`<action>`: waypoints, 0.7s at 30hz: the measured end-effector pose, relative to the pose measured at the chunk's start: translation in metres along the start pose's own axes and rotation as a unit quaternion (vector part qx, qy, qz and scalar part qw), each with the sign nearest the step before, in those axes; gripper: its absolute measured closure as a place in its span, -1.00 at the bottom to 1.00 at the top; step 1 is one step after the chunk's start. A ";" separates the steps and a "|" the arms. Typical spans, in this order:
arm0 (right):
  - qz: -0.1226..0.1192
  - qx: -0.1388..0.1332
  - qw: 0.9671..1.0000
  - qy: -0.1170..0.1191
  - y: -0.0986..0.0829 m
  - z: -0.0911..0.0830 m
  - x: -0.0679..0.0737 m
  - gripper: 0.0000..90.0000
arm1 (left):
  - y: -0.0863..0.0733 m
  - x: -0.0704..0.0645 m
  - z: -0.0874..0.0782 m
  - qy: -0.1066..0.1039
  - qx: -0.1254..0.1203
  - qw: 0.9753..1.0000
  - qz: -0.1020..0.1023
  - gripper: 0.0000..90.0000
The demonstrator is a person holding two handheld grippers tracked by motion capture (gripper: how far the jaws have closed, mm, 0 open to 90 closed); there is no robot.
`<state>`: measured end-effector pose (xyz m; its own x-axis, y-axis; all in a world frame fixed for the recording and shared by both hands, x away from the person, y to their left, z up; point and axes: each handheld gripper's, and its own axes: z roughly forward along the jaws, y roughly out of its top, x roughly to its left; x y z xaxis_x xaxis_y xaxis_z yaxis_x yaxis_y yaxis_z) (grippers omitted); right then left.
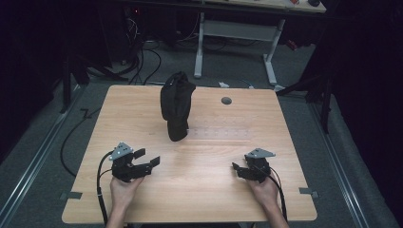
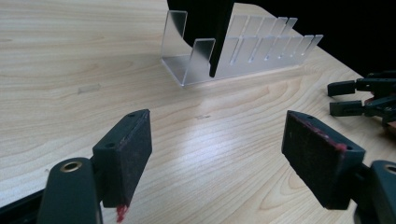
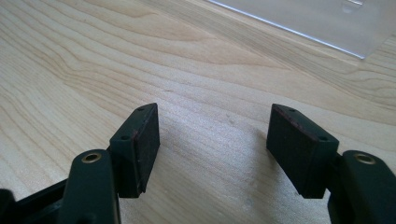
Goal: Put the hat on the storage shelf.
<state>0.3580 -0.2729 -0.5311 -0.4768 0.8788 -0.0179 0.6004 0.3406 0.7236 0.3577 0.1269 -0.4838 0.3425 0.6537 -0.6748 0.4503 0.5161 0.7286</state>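
Standing in the clear rack [image 2: 243,53], the black bag [image 1: 176,105] lies beyond both gaping, empty tongs [image 1: 148,159] [image 1: 236,168].

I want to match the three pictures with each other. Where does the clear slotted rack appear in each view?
High view: the clear slotted rack lies faint at mid-table, running right from the black fabric bundle standing at its left end.
Left gripper view: the rack is at upper centre, with the bundle in its near end.
Right gripper view: a clear edge, apparently the rack, is at the top right corner.
Shared landmark: the wooden table.
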 end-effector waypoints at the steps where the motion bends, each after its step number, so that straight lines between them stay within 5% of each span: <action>1: 0.001 0.000 1.000 0.000 0.000 0.000 0.000 -0.23 | -0.001 0.001 0.000 0.001 0.000 1.000 -0.002 -0.44; 21: 0.001 0.001 1.000 0.000 0.000 0.000 0.000 -0.23 | -0.020 0.010 0.007 0.025 0.017 1.000 0.006 -0.42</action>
<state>0.3580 -0.2728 -0.5310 -0.4755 0.8796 -0.0154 0.6025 0.3384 0.7229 0.3578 0.1194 -0.5066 0.3068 0.6871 -0.6586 0.4748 0.4892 0.7316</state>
